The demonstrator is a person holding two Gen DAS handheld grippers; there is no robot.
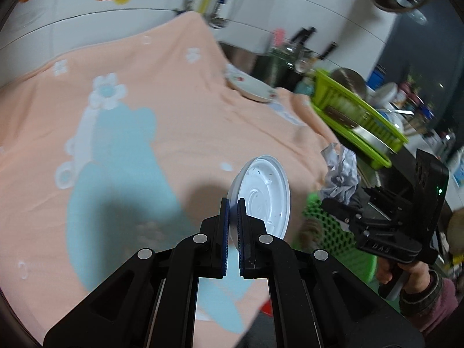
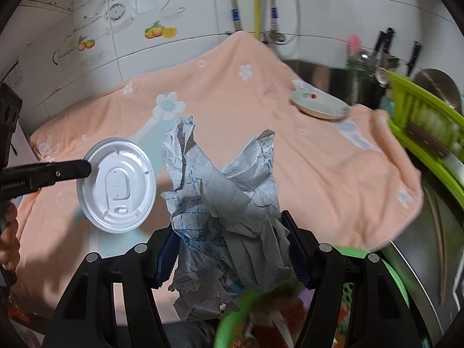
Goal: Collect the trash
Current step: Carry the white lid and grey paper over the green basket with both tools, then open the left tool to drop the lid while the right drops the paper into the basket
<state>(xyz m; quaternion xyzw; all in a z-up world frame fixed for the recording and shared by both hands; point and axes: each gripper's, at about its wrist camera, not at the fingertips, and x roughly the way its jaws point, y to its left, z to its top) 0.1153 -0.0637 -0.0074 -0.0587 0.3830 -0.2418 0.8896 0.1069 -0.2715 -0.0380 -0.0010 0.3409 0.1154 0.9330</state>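
Left gripper [image 1: 233,217] clamps the white lid [image 1: 262,194] by its rim, up above the peach cloth [image 1: 174,110]. Right gripper [image 2: 232,249] squeezes crumpled paper [image 2: 223,191] over the green basket [image 2: 232,313].

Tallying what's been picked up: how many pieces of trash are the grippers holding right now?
2. The white plastic lid is pinched at its edge in the left gripper; the crumpled paper is clamped in the right gripper. More trash may lie unseen.
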